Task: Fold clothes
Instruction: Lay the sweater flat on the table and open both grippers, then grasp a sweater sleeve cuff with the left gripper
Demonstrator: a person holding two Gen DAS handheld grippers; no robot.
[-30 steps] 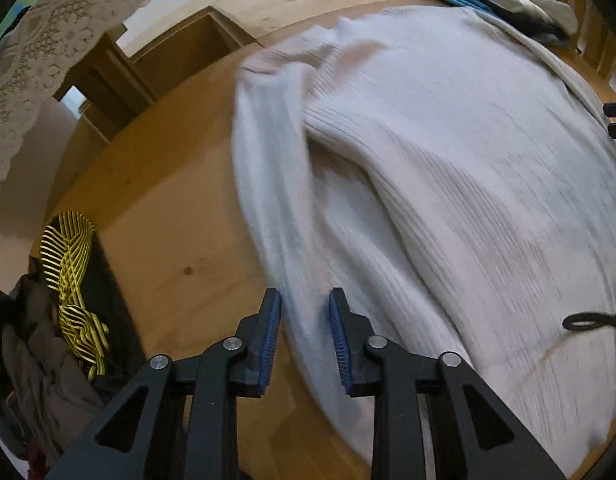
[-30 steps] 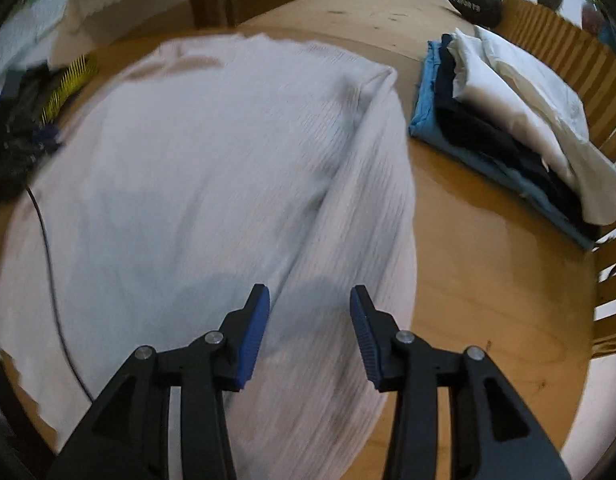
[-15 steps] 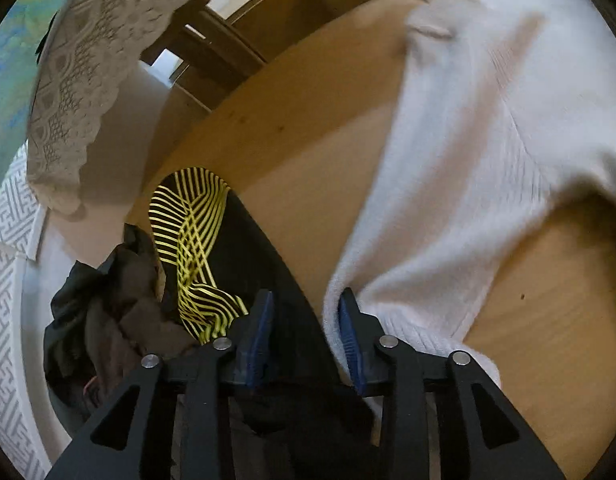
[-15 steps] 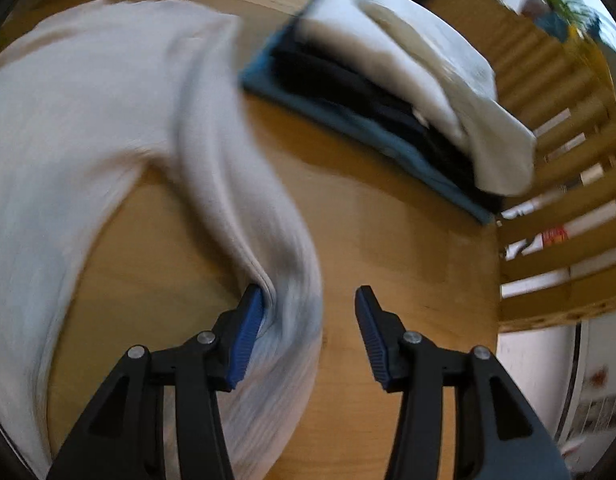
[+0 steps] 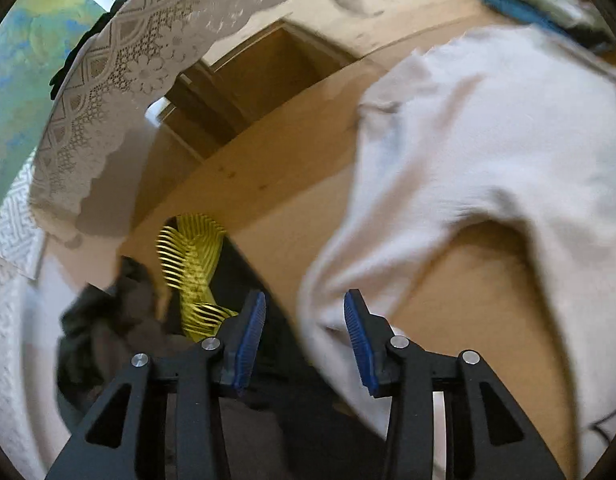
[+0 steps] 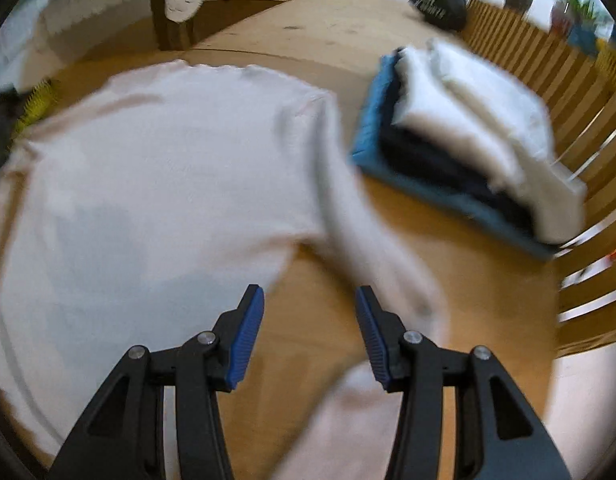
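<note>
A pale ribbed sweater [image 6: 155, 184] lies flat on the wooden table [image 6: 316, 344]. Its sleeves are spread away from the body. In the left wrist view one sleeve [image 5: 348, 264] runs down between the fingers of my left gripper [image 5: 303, 334]. The jaws are opening, and the cloth lies loose near the right pad [image 5: 358, 336] without being pinched. My right gripper [image 6: 308, 328] is open over bare wood, in the gap between the sweater body and the other sleeve [image 6: 392, 256]. That sleeve passes behind the right finger, and nothing sits between the right pads.
A folded stack [image 6: 468, 148] of blue, dark and white clothes sits to the right, by a slatted wooden rail [image 6: 568, 92]. A dark heap with a yellow-striped garment [image 5: 191, 268] hangs at the table's left edge. A lace cloth [image 5: 107, 92] drapes beyond it.
Both sleeves, which lay along the sweater's body, have been drawn outward to the sides. My left jaws have widened around the sleeve. Both grippers have lifted and pulled back.
</note>
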